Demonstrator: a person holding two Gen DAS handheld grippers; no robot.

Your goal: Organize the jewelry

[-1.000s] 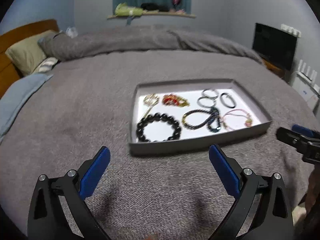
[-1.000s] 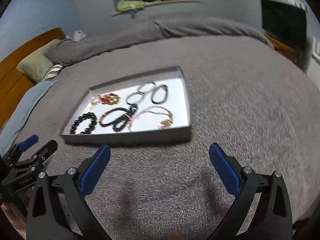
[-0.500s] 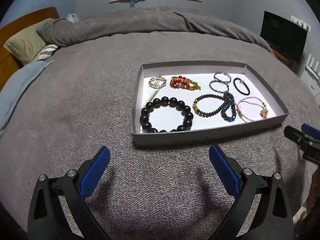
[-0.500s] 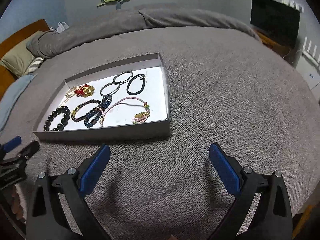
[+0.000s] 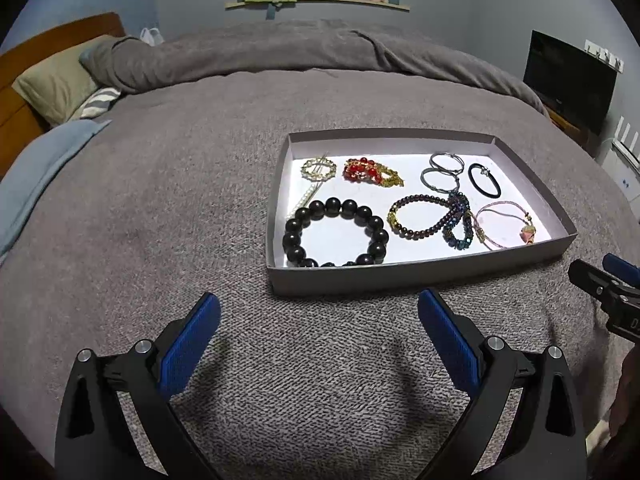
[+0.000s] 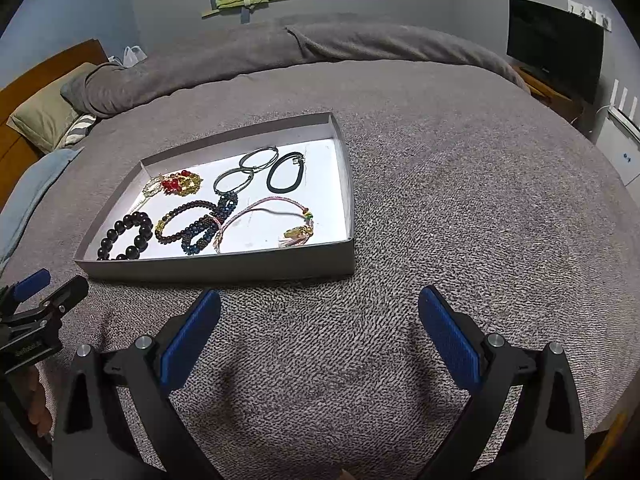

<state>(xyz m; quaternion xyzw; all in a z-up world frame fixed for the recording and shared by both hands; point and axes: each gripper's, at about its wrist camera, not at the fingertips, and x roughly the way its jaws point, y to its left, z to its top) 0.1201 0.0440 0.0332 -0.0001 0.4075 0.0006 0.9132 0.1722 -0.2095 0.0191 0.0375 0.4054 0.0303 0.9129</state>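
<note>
Left tool [image 5: 319,316] spread wide, empty, over the grey bed blanket [image 5: 180,200]. Right tool [image 6: 319,316] also wide, empty. Grey tray [image 5: 420,276] sits on the bed at 1 o'clock from the left tool, 11 o'clock from the right. Inside: black bead bracelet [image 5: 335,233] at the near-left corner, pink cord bracelet [image 5: 505,225] near-right, black hair tie [image 5: 484,180] behind it.

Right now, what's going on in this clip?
A person holds two blue-padded grippers over a bed with a grey blanket. Both the left gripper and the right gripper have their jaws open and empty. In front of them sits a shallow grey cardboard tray of bracelets, including a large black bead bracelet and a pink cord bracelet. Nothing has been picked up.
</note>
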